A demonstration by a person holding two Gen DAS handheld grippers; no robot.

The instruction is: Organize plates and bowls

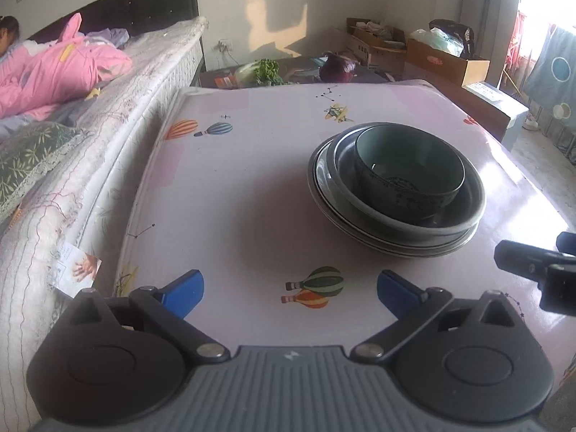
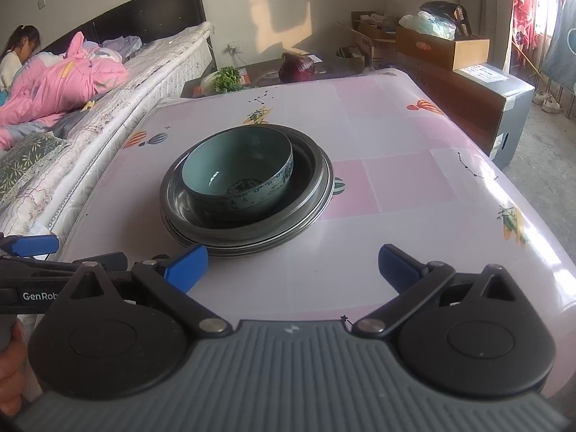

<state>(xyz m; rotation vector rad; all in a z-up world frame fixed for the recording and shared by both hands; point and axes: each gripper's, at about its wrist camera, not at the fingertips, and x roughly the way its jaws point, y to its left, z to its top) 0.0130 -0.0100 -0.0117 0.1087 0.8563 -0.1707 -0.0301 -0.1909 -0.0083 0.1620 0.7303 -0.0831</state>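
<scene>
A teal bowl (image 1: 408, 169) sits inside a deeper grey dish (image 1: 464, 216), which rests on a stack of grey plates (image 1: 360, 230) on the pink patterned table (image 1: 234, 187). In the right wrist view the bowl (image 2: 237, 176), dish (image 2: 306, 165) and plates (image 2: 252, 246) lie ahead and left of centre. My left gripper (image 1: 289, 293) is open and empty, near the table's front edge, left of the stack. My right gripper (image 2: 291, 268) is open and empty, just in front of the stack. The left gripper also shows at the left edge of the right wrist view (image 2: 32, 252).
A bed (image 1: 72, 165) with a pink blanket runs along the table's left side. Behind the table a low stand holds greens (image 2: 226, 79) and a purple cabbage (image 2: 297, 66). Cardboard boxes (image 2: 442, 48) and a large carton (image 2: 496, 97) stand at the right.
</scene>
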